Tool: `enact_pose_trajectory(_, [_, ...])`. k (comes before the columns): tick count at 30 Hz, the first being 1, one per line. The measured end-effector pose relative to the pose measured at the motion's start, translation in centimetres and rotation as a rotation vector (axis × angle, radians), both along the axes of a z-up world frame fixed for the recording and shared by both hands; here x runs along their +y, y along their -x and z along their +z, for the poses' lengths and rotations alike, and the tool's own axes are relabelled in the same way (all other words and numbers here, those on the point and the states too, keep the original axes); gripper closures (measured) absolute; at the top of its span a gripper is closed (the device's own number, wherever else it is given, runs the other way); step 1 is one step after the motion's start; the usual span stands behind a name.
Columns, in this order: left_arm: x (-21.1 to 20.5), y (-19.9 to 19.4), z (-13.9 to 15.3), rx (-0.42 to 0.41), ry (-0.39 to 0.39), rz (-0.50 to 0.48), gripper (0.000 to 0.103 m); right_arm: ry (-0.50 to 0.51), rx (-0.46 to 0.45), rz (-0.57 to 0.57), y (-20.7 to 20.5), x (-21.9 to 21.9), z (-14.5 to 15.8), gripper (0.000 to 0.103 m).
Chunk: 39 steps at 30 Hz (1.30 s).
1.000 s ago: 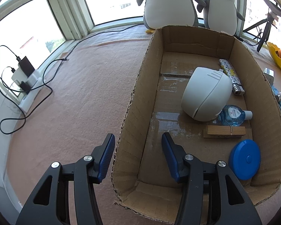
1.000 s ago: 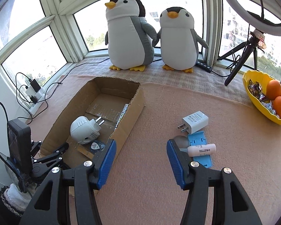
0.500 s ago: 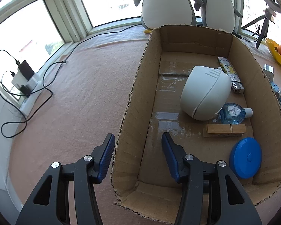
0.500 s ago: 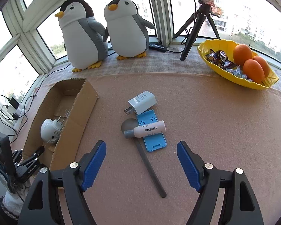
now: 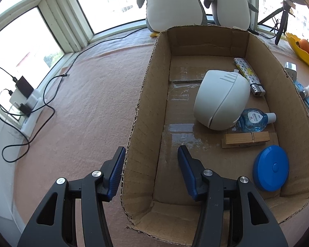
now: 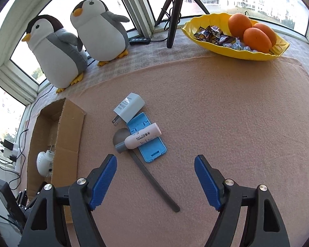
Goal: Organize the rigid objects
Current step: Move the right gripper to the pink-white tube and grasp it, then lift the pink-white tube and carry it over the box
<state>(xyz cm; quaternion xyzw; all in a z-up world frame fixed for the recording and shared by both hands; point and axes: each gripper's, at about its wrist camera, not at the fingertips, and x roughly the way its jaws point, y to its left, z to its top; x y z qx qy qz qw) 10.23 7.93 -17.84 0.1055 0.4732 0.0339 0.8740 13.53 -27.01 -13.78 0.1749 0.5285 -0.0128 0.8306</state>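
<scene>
A cardboard box (image 5: 146, 111) holds a white plug device (image 5: 220, 100), a clear bottle (image 5: 255, 120), a wooden clip (image 5: 245, 140), a blue disc (image 5: 270, 168) and a patterned lighter (image 5: 248, 76). My left gripper (image 5: 150, 168) is open and straddles the box's left wall without gripping it. In the right wrist view a white charger (image 6: 129, 107), a blue flat case (image 6: 147, 136), a white tube (image 6: 141, 139) and a grey spoon (image 6: 146, 173) lie on the mat. My right gripper (image 6: 155, 182) is open and empty just in front of them.
Two plush penguins (image 6: 76, 47) stand at the window. A yellow bowl (image 6: 234, 35) of oranges and sweets sits at the back right, beside a tripod (image 6: 175, 10). A power strip with cables (image 5: 24, 100) lies left of the box.
My right gripper has swung right, away from the box, and opened wider, now facing the loose items. The left gripper has barely moved.
</scene>
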Motion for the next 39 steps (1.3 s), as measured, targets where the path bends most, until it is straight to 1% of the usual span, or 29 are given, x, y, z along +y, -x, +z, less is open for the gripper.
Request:
enact_pose_trajectory(2, [0.0, 0.0, 0.0, -0.001, 0.003, -0.004, 0.051, -0.007, 0.014, -0.015, -0.7, 0.3, -0.2, 0.03])
enact_pose_trajectory(4, [0.1, 0.0, 0.0, -0.002, 0.005, -0.007, 0.051, -0.027, 0.036, -0.033, -1.4, 0.5, -0.7, 0.04])
enact_pose_trajectory(8, [0.2, 0.0, 0.0, -0.005, 0.014, -0.008, 0.051, -0.112, 0.083, -0.086, -3.0, 0.2, -2.0, 0.046])
enact_pose_trajectory(10, [0.3, 0.0, -0.1, -0.007, 0.018, -0.006, 0.051, -0.14, 0.106, -0.114, -3.6, 0.0, -2.7, 0.053])
enact_pose_trajectory(12, [0.4, 0.1, -0.1, -0.009, 0.025, -0.001, 0.051, -0.154, 0.123, -0.13, -4.2, 0.0, -3.2, 0.055])
enact_pose_trajectory(15, [0.4, 0.1, -0.1, -0.012, 0.031, 0.004, 0.051, -0.14, 0.151, -0.136, -5.1, 0.3, -3.8, 0.06])
enact_pose_trajectory(20, [0.5, 0.1, -0.1, -0.015, 0.036, 0.007, 0.051, -0.097, 0.179, -0.11, -6.4, 1.3, -4.2, 0.063])
enact_pose_trajectory(22, [0.6, 0.1, -0.1, -0.015, 0.039, 0.008, 0.051, -0.077, 0.188, -0.098, -6.7, 1.7, -4.3, 0.066])
enact_pose_trajectory(26, [0.6, 0.1, -0.2, -0.015, 0.04, 0.008, 0.051, -0.021, 0.199, -0.074, -7.3, 2.4, -4.5, 0.069])
enact_pose_trajectory(29, [0.6, 0.1, -0.2, -0.015, 0.04, 0.008, 0.051, 0.011, 0.204, -0.057, -7.7, 2.7, -4.5, 0.075])
enact_pose_trajectory(31, [0.6, 0.1, -0.2, -0.016, 0.04, 0.008, 0.051, 0.034, 0.207, -0.046, -7.9, 2.8, -4.5, 0.081])
enact_pose_trajectory(33, [0.6, 0.1, -0.2, -0.016, 0.04, 0.008, 0.051, 0.049, 0.206, -0.037, -7.9, 2.8, -4.5, 0.084])
enact_pose_trajectory(39, [0.6, 0.1, -0.2, -0.016, 0.041, 0.008, 0.051, 0.053, 0.187, -0.016, -7.0, 2.4, -4.3, 0.085])
